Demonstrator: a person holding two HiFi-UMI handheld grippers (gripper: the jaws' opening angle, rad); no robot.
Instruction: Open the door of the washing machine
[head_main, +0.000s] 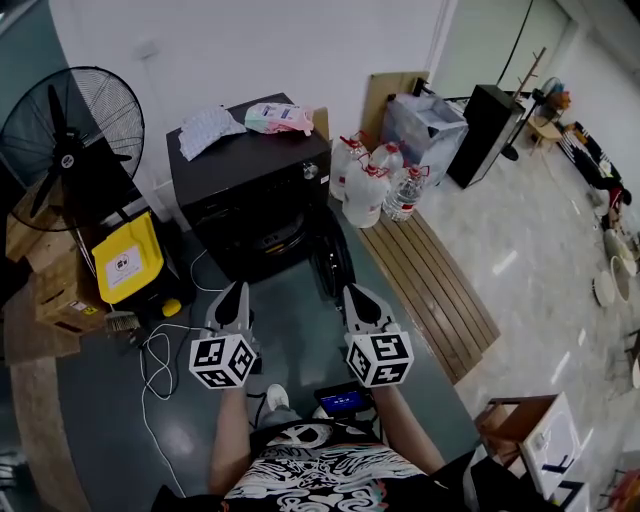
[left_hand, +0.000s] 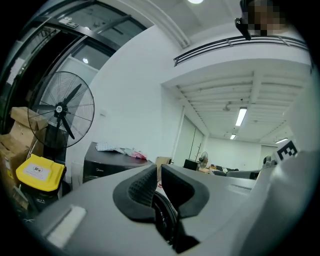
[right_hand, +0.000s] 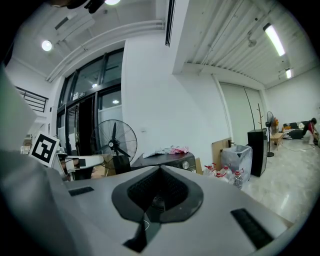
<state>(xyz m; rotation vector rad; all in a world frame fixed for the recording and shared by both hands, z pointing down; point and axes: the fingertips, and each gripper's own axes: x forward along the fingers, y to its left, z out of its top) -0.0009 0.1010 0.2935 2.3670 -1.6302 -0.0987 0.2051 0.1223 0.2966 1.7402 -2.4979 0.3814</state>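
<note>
Head view, looking down: 2 grippers are held side by side over a dark floor (head_main: 290, 320). The left gripper (head_main: 233, 288) has its jaws a sliver apart with nothing between them, which only its own view shows. The right gripper (head_main: 358, 292) has its jaws pressed together, empty.

Just beyond them stands the black washer (head_main: 250, 185). Its door (head_main: 332, 262) appears swung out to the right, seen from the head alone.

The left gripper view adds a yellow bin (left_hand: 39, 172) and a fan (left_hand: 61, 110). The right gripper view shows the washer's knob (right_hand: 186, 164) and the bottles (right_hand: 220, 174).
</note>
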